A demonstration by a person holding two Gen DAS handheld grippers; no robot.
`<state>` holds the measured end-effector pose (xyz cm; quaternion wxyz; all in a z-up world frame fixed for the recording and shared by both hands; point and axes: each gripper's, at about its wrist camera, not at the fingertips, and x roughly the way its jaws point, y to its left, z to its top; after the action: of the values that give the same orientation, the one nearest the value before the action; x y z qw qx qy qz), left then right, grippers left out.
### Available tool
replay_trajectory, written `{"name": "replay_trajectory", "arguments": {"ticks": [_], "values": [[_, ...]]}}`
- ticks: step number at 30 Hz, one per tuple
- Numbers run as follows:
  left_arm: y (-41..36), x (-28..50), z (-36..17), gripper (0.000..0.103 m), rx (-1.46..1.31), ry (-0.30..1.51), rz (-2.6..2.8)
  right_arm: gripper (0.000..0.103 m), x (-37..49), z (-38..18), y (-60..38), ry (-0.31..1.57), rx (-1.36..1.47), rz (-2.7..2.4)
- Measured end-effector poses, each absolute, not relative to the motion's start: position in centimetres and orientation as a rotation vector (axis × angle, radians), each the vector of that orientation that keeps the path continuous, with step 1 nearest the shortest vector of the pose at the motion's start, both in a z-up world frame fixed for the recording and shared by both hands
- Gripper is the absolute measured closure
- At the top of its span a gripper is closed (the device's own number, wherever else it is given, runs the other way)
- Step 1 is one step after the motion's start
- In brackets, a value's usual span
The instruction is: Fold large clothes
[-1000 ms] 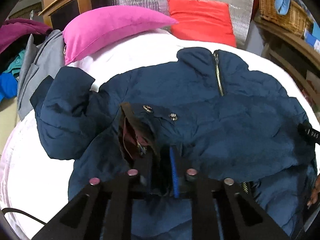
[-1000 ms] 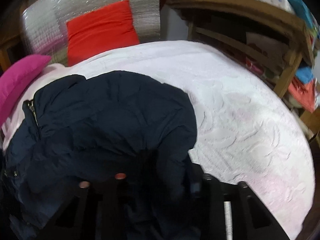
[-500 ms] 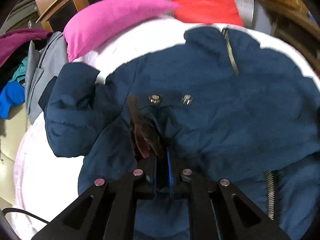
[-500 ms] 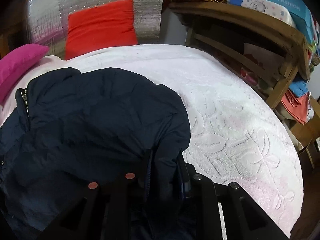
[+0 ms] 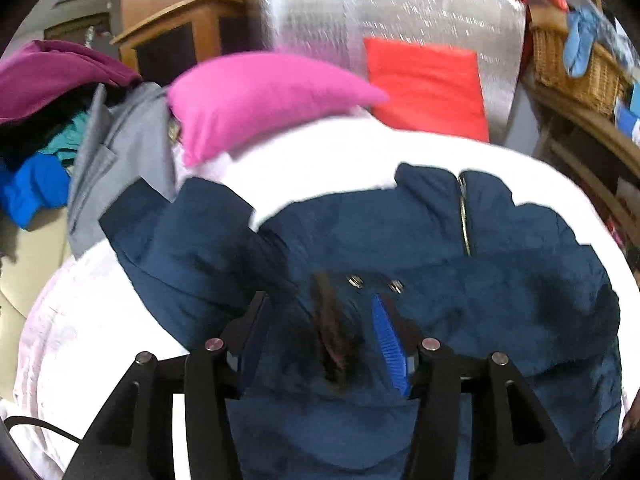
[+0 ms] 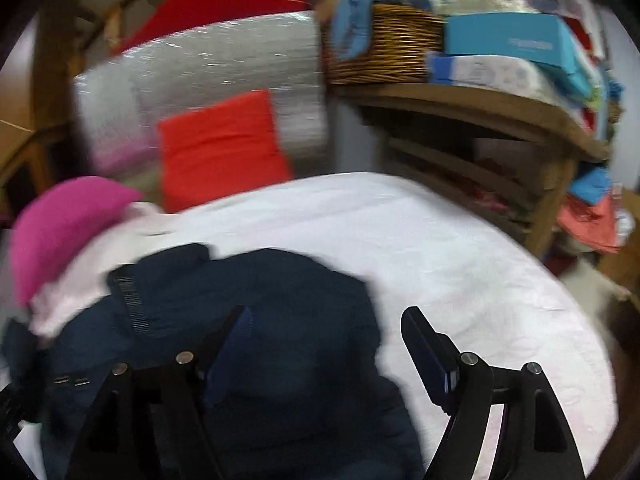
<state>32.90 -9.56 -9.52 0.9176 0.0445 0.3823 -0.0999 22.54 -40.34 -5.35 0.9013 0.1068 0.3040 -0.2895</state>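
A navy puffer jacket (image 5: 460, 280) lies on the white bed (image 5: 340, 160), zipper up, with one sleeve stretched to the left. My left gripper (image 5: 320, 316) is open just above the jacket's front, over a flap with a dark red lining (image 5: 332, 328) and two snaps. In the right wrist view the jacket (image 6: 260, 320) fills the lower left. My right gripper (image 6: 328, 328) is open over the jacket's right edge, its right finger above the white bedcover (image 6: 460, 260). Both views are blurred.
A pink pillow (image 5: 260, 96) and a red cushion (image 5: 428, 88) lie at the head of the bed. A pile of clothes (image 5: 60, 128) sits left of the bed. A wooden shelf (image 6: 500, 120) with a wicker basket (image 6: 384, 44) stands at the right.
Both grippers were shut on jacket fabric half a second ago; both have opened, let the jacket go and pulled back and up.
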Motion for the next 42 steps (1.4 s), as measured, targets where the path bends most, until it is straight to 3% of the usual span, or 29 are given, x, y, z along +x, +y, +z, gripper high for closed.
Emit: {"name": "replay_trajectory", "arguments": {"ticks": [7,14,17,18,19,26,27,28,29,36,38,39,41,42], "values": [[-5.3,34.4,-10.2,0.045,-0.020,0.827,-0.186,0.034,24.4,-6.1,-35.6,0.676,0.245,-0.324],[-5.0,35.2,-13.5,0.046,-0.141,0.957,-0.260,0.038,25.9,-9.9,-36.6,0.788,0.524,-0.140],[-6.5,34.9,-14.2,0.060,-0.072,0.950,-0.242,0.057,26.5,-11.2,-36.3,0.837,0.526,-0.123],[-7.5,34.8,-14.6,0.063,-0.030,0.952,-0.240,0.070,26.8,-11.7,-36.1,0.861,0.510,-0.131],[-8.0,34.9,-14.7,0.063,-0.010,0.955,-0.243,0.074,26.9,-11.9,-35.8,0.877,0.499,-0.134],[-10.8,35.0,-16.1,0.063,0.043,0.960,-0.233,0.074,26.7,-13.0,-36.7,0.912,0.477,-0.156],[-10.9,34.9,-16.1,0.067,0.049,0.955,-0.228,0.074,26.8,-13.2,-36.7,0.925,0.478,-0.155],[-11.3,34.9,-16.2,0.085,0.065,0.954,-0.219,0.074,27.0,-13.7,-36.7,0.947,0.478,-0.154],[-11.7,34.9,-16.5,0.093,0.089,0.968,-0.209,0.074,27.1,-14.0,-36.9,0.973,0.478,-0.155],[-12.2,34.5,-15.7,0.096,0.148,0.971,-0.193,0.073,27.4,-15.1,-36.8,1.040,0.440,-0.147],[-11.2,34.0,-14.1,0.094,0.097,0.956,-0.226,0.073,27.2,-14.8,-37.0,1.025,0.468,-0.141],[-10.5,33.8,-13.3,0.086,0.067,0.940,-0.240,0.073,27.1,-14.5,-37.2,1.007,0.474,-0.139],[-8.7,33.5,-11.6,0.053,0.012,0.892,-0.255,0.073,26.5,-13.5,-37.2,0.955,0.486,-0.128],[-7.5,33.6,-10.8,0.027,-0.008,0.858,-0.237,0.073,26.3,-13.1,-37.1,0.931,0.490,-0.122]]}}
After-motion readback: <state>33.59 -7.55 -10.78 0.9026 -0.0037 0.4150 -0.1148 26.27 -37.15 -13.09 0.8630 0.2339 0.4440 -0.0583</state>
